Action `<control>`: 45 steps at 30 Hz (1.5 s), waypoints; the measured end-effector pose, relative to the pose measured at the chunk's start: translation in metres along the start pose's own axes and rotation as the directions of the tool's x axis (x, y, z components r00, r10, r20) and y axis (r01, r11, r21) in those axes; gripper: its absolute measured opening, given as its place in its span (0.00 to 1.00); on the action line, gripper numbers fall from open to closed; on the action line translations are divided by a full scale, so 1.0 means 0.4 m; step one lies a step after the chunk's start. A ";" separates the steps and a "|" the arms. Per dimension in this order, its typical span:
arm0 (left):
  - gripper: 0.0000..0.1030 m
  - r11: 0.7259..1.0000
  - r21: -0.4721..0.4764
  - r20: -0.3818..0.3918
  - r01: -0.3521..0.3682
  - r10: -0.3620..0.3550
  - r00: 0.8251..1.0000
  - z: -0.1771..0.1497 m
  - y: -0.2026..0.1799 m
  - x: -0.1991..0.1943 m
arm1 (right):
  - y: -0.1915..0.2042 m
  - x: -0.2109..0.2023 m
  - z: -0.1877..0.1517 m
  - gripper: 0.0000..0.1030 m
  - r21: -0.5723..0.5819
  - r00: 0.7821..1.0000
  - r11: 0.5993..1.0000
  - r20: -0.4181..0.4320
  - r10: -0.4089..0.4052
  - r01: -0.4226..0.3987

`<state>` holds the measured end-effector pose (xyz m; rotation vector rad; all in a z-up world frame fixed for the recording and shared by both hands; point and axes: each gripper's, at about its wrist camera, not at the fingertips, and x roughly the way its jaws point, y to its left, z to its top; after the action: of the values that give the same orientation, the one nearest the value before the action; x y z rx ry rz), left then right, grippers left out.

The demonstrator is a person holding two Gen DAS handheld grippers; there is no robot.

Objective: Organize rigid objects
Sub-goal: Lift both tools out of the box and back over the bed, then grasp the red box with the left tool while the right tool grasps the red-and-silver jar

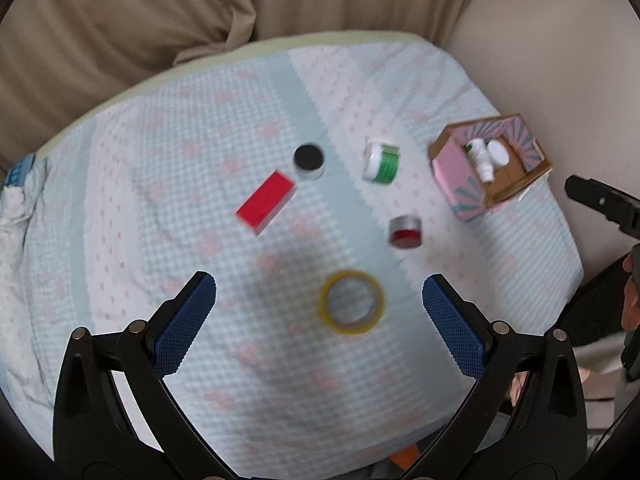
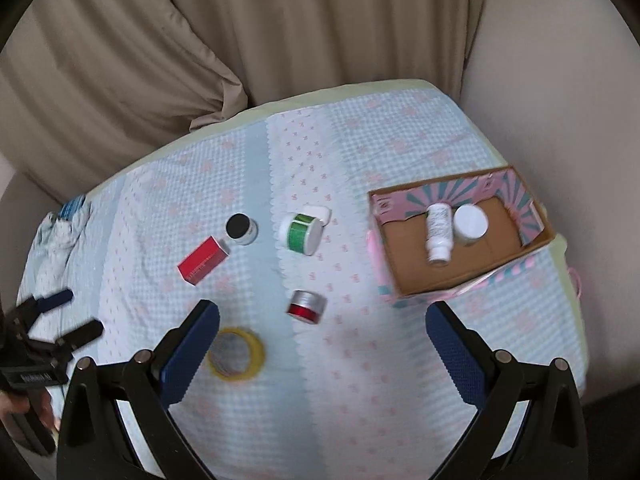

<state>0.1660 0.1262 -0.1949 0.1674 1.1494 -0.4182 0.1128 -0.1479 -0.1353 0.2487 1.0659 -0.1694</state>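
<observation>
bottle (image 2: 437,234) (lying) in box (image 2: 536,240)

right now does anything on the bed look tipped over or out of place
Yes. The green-labelled jar lies on its side on the bedspread, and the white bottle lies flat inside the cardboard box beside an upright white jar. The red box sits askew. Nothing looks spilled or damaged.

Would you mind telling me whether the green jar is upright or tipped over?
Tipped over: the green jar lies on its side on the bedspread, its round white end facing the camera.
</observation>
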 end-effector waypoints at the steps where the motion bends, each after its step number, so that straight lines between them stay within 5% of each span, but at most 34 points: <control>1: 1.00 1.000 -0.002 -0.009 0.004 -0.004 1.000 -0.005 0.013 0.013 | 0.018 0.015 -0.009 1.00 0.020 1.000 1.000 -0.001 -0.003 0.003; 9: 1.00 1.000 -0.004 -0.072 0.003 -0.003 0.997 0.022 0.119 0.165 | 0.085 0.152 -0.067 1.00 0.103 0.997 0.994 -0.074 -0.018 0.026; 18: 1.00 0.998 0.068 -0.158 0.007 0.004 0.987 0.161 0.190 0.370 | 0.094 0.365 -0.104 1.00 0.181 0.979 0.981 -0.203 -0.032 0.070; 25: 1.00 0.986 0.167 -0.266 -0.003 0.048 0.963 0.247 0.194 0.571 | 0.070 0.532 -0.103 1.00 0.220 0.950 0.968 -0.309 -0.050 0.123; 32: 0.98 0.962 0.272 -0.383 0.029 0.081 0.920 0.258 0.164 0.737 | 0.037 0.656 -0.109 1.00 0.248 0.917 0.957 -0.398 -0.038 0.147; 38: 0.80 0.941 0.335 -0.434 0.047 0.110 0.894 0.252 0.139 0.808 | 0.020 0.743 -0.106 0.86 0.265 0.885 0.950 -0.464 -0.025 0.166; 43: 0.44 0.930 0.363 -0.457 0.064 0.118 0.882 0.254 0.126 0.834 | 0.018 0.776 -0.099 0.59 0.282 0.868 0.943 -0.496 -0.015 0.178; 45: 0.42 0.929 0.363 -0.466 0.070 0.116 0.877 0.258 0.115 0.841 | 0.019 0.782 -0.094 0.49 0.284 0.867 0.942 -0.498 -0.016 0.180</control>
<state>0.3871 0.0541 -0.4629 0.6482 1.5494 -0.5922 0.2316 -0.1354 -0.4268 0.5550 1.5624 -0.3910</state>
